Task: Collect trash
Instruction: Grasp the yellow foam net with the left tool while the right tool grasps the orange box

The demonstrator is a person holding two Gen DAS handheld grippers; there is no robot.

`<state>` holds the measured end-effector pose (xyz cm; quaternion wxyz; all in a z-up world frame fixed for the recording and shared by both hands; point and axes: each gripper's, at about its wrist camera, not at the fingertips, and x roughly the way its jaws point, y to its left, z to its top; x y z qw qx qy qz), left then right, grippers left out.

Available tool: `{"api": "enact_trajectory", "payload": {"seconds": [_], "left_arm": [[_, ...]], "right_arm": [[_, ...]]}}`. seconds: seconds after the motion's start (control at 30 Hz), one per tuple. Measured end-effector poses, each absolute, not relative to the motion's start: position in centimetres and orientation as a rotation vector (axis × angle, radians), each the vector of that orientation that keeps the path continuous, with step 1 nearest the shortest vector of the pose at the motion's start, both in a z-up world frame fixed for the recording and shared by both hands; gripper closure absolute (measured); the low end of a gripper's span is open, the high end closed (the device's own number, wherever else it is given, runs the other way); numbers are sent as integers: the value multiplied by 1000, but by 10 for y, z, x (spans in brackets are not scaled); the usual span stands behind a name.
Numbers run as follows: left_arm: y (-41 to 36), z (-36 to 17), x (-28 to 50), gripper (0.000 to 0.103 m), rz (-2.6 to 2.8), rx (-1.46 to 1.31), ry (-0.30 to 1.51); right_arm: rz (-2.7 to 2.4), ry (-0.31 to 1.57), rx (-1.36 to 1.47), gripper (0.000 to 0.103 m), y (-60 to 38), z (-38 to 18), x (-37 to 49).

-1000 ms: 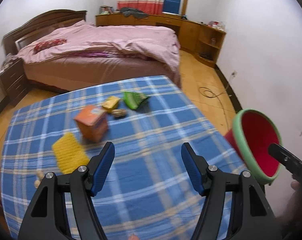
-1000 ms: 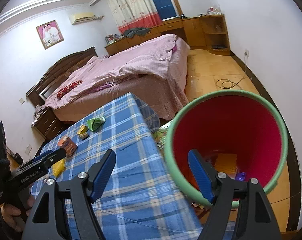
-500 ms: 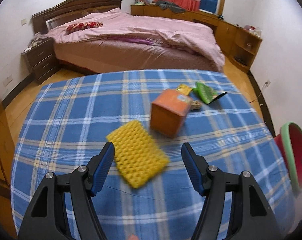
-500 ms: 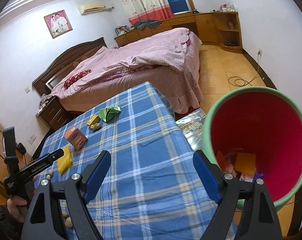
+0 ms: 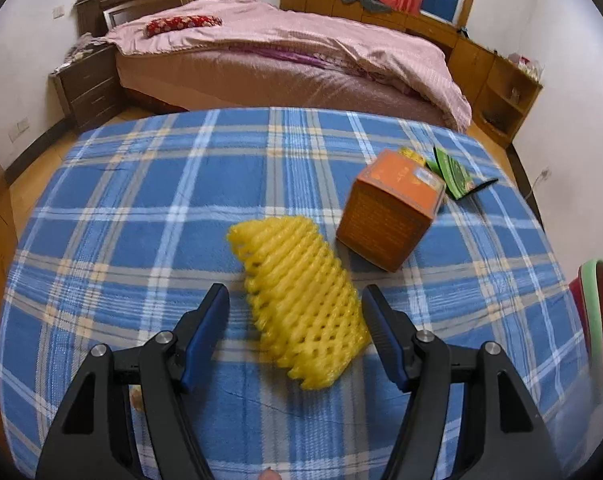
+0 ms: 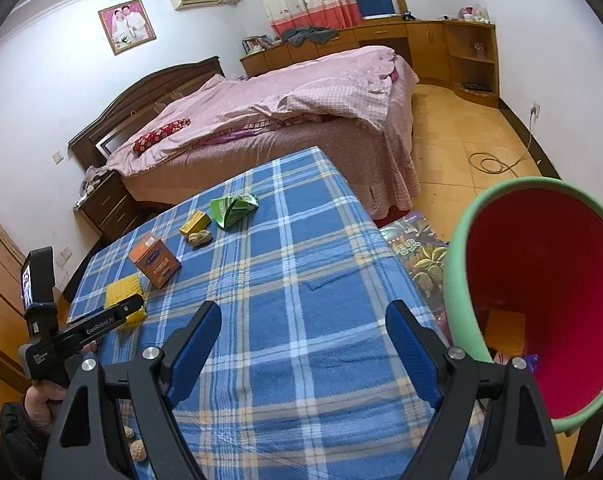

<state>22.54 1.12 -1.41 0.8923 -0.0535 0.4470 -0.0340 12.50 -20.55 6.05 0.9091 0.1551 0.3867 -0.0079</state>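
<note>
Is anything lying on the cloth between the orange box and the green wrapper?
Yes. In the right wrist view a small yellow packet and a brownish nut-like lump lie between the orange box and the green wrapper.

yellow foam fruit net [image 5: 301, 300] lying flat on the plaid worktop [image 5: 141, 200], orange box [image 5: 393, 216] just past it, crumpled green wrapper [image 5: 455, 174] behind, red bin [image 6: 541, 308] with green rim beside the worktop
</note>
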Motion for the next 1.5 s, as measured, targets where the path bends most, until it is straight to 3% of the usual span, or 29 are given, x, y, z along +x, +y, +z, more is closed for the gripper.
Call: {"api": "enact_trajectory", "payload": {"seconds": [0.1, 0.3, 0.63, 1.27, 1.3, 1.37, 1.4, 1.5], "left_arm": [[14, -14, 225, 47, -77, -128, 921], [17, -2, 221, 92, -137, -164, 895], [56, 13, 220, 92, -39, -212, 852], [76, -7, 229, 92, 55, -221, 887], [76, -7, 230, 93, 55, -221, 887], [76, -8, 230, 92, 55, -223, 887], [76, -7, 229, 92, 55, -223, 887], [75, -7, 230, 93, 52, -224, 886]], "right_arm": [[-3, 808, 313, 17, -199, 59, 132], [50, 826, 282, 17, -176, 58, 150], [176, 850, 210, 17, -117, 57, 191], [260, 863, 110, 15, -41, 32, 265], [262, 864, 107, 16, -39, 31, 267], [271, 874, 111, 30, -39, 29, 271], [277, 881, 112, 44, -38, 29, 273], [282, 875, 91, 44, -36, 30, 275]]}}
